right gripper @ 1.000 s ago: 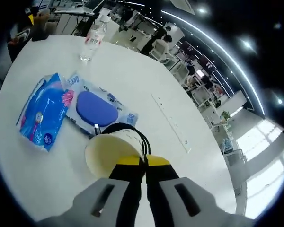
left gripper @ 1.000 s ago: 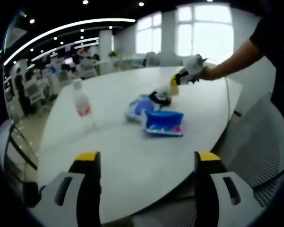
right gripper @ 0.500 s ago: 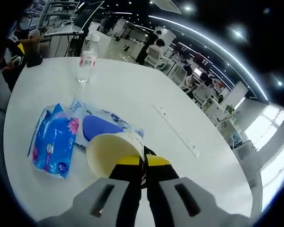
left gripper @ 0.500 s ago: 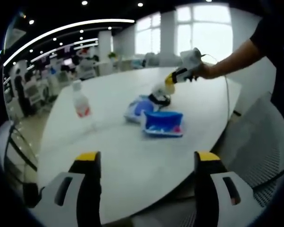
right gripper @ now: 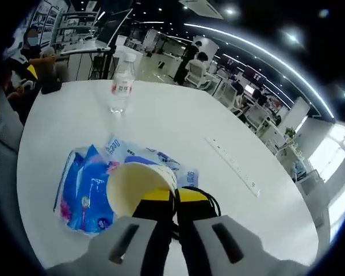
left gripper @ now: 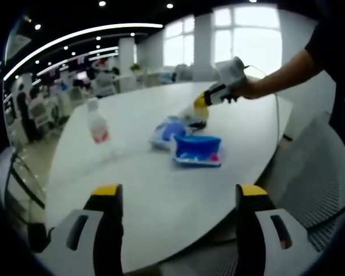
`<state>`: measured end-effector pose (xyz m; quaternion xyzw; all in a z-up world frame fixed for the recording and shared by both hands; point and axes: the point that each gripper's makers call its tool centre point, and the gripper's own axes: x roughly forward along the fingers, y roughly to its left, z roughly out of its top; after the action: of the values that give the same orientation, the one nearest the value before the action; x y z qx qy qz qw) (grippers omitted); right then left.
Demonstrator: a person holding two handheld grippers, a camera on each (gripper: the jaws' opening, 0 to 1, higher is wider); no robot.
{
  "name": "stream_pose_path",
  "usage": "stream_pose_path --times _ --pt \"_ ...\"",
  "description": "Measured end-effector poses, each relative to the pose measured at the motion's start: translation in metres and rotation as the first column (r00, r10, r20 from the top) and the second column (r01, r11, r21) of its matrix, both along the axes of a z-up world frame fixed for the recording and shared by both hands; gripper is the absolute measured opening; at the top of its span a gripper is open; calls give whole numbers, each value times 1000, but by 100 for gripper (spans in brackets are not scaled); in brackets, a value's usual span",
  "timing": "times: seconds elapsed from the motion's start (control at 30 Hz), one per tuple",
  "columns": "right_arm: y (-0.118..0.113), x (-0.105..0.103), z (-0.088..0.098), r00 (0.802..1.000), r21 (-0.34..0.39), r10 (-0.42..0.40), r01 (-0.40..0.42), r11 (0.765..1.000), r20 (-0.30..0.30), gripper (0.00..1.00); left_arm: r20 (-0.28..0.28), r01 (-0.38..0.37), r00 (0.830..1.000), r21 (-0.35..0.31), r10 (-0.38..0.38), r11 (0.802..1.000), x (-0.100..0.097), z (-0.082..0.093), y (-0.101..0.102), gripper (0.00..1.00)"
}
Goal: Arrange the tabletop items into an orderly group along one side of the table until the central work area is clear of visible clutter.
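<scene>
Left gripper view: left gripper [left gripper: 175, 201] jaws spread, over near table [left gripper: 161, 195] edge, water bottle [left gripper: 98, 127] upright left, blue tissue pack [left gripper: 197, 149] and wipes pack [left gripper: 168, 130] mid-table; right gripper view: right gripper [right gripper: 165, 198] pinching paper cup [right gripper: 139, 185] rim, above both packs, black cable [right gripper: 210, 202] beside.

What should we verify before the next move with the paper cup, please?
1. Grip: right hand-held gripper shut on the rim of the paper cup: ok.
2. Cup clear of the table: it appears lifted in the left gripper view: ok.
3. Cup contents: the part of the inside in view looks empty: ok.
4. Black cable under the right gripper, free of the cup: cannot tell.
5. Tissue packs: blue pack and wipes pack lie mid-table, not yet grouped: not ok.
6. Water bottle upright, apart from the packs: ok.
7. Left hand-held gripper open and free: ok.
</scene>
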<state>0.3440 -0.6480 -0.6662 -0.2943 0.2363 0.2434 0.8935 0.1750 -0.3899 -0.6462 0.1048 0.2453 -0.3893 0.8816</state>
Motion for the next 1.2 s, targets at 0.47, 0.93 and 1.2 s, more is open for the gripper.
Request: stream_pose_path --times 0.47,0.93,1.2 --pt "36 10 2 992 255 -67 94 962 -111 1 5 -12 1000 -4 12 1000 1 2 0 77" --pt "74 22 5 986 341 -49 102 934 -162 1 11 -25 1000 -10 25 1000 4 3 0 77" --pt "86 33 4 972 412 -77 165 896 -220 2 18 -36 999 -15 36 999 4 5 1 77"
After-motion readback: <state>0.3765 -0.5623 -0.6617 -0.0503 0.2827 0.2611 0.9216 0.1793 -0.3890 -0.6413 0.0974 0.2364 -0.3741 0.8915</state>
